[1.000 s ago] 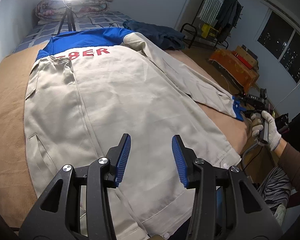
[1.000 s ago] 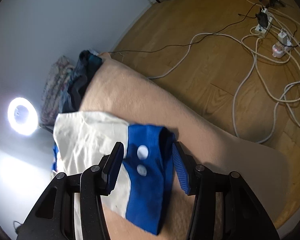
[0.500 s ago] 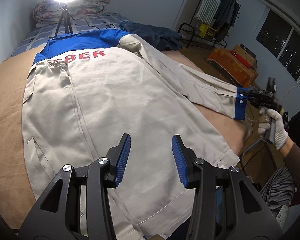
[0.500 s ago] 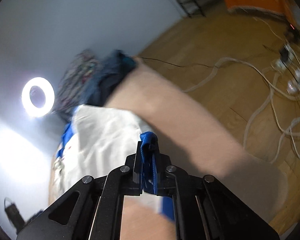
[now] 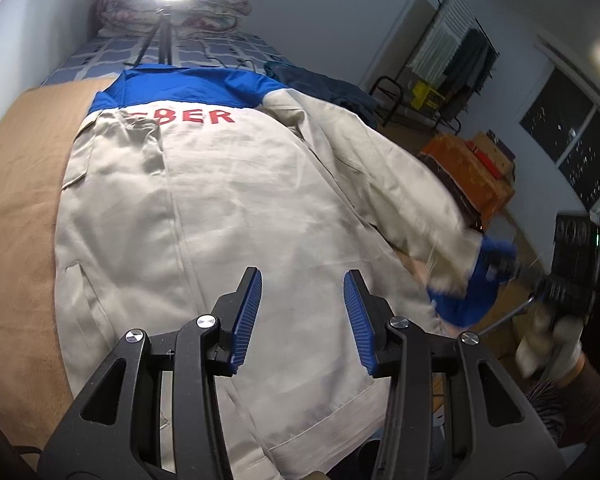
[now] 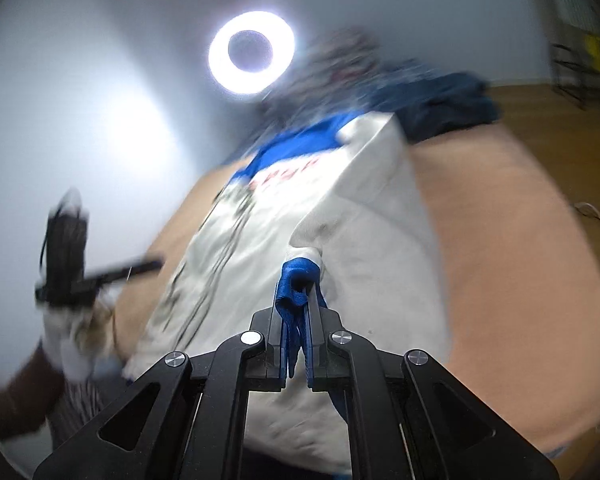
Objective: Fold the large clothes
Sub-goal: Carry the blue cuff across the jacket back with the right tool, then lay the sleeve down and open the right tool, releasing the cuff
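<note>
Your big jacket (image 5: 236,216) lies flat on the bed (image 5: 16,184), back side up. It is pale with a blue top, and red letters run under the blue part. It covers most of the brown blanket (image 6: 500,260).

Your left gripper (image 5: 302,316) hangs above the bottom part of the jacket. Its two blue pads stand partly apart, and nothing is between them. They do not touch the cloth.

Your right gripper (image 6: 298,332) is closed tight on the blue cuff (image 6: 296,280) of the right sleeve (image 5: 384,172). The cuff is bunched up between the pads. The sleeve is lifted off the bed and hangs from the cuff, up over the jacket's right side. Seen from the left camera, this part is blurry. Your right hand (image 5: 548,344) wears a white glove and holds the gripper handle.

The other sleeve lies folded over the jacket's left side, near the letters.

A bright ring light (image 6: 252,52) stands on a stand at the far end of the bed. A dark blue cloth (image 5: 320,88) lies just past the jacket's right shoulder. A rack (image 5: 456,68) with hanging clothes stands by the far wall. An orange box (image 5: 472,172) sits on the floor near the window; I cannot tell what is in it.
</note>
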Demonstrator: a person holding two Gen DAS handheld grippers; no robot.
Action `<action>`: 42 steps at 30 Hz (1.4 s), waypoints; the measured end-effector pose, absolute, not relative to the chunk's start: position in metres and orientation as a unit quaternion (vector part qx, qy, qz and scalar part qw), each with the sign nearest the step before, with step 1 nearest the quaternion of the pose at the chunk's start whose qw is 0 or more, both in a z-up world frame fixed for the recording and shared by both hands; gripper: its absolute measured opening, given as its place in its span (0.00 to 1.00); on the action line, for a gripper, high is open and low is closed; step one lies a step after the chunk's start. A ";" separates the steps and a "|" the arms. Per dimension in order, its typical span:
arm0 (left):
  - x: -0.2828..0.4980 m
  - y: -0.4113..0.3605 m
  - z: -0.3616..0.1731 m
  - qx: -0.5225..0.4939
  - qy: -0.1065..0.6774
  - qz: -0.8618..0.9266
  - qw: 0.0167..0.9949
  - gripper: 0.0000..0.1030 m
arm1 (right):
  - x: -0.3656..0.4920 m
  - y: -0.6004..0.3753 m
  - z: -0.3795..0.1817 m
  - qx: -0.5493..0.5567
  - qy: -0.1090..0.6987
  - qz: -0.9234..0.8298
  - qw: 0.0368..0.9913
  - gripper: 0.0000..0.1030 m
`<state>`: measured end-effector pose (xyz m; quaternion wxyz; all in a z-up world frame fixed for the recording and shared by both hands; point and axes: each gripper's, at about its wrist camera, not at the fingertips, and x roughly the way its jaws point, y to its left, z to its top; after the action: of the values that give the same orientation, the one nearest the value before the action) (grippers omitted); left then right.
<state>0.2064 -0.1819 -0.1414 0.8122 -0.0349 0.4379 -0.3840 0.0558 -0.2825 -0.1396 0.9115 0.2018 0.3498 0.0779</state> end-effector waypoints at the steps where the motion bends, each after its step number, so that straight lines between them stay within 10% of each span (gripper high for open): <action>1: 0.207 -0.180 -0.142 -0.039 0.440 -0.382 0.812 0.42 | 0.058 -0.267 -0.145 0.189 0.364 0.095 0.907 0.05; 14: 0.200 -0.188 -0.172 -0.041 0.486 -0.368 0.791 0.42 | 0.062 -0.164 -0.218 0.071 0.489 0.203 0.845 0.05; 24: 0.165 -0.211 -0.206 -0.027 0.541 -0.398 0.741 0.42 | 0.041 -0.228 -0.165 0.196 0.413 0.281 0.844 0.30; 42: 0.122 -0.244 -0.237 0.057 0.568 -0.414 0.709 0.42 | 0.101 -0.337 -0.252 0.405 0.447 0.139 0.785 0.33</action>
<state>0.1217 -0.2438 -0.2371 0.7092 0.0569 0.5679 -0.4138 0.1006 -0.3370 -0.2516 0.7853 0.4052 0.4470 0.1390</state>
